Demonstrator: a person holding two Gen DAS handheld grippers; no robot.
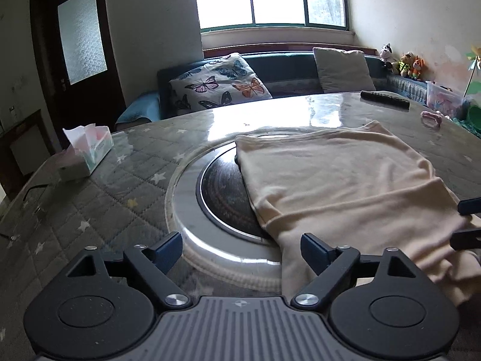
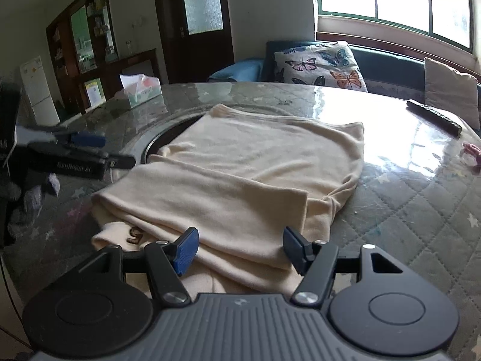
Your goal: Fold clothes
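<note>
Folding cream garment (image 2: 255, 174) looks roughly midway: near flap already lies doubled over body, small lettered corner poking out beneath. Garment sits on glass-topped table (image 2: 405, 162), partly over round inset plate (image 1: 222, 198).

Right gripper (image 2: 239, 248) hovers at garment's near folded edge, jaws spread wide, pinching nothing (cloth lies between and below fingers).

Left gripper (image 1: 242, 248) spread wide too, empty; garment's edge lies just beside its right finger.

Next move, likely: both close on near edge, carry it away toward far hem.

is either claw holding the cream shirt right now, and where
Nothing is held. The left claw is open beside the cream shirt, and the right claw is open over the shirt's near folded edge, not pinching it.
</note>
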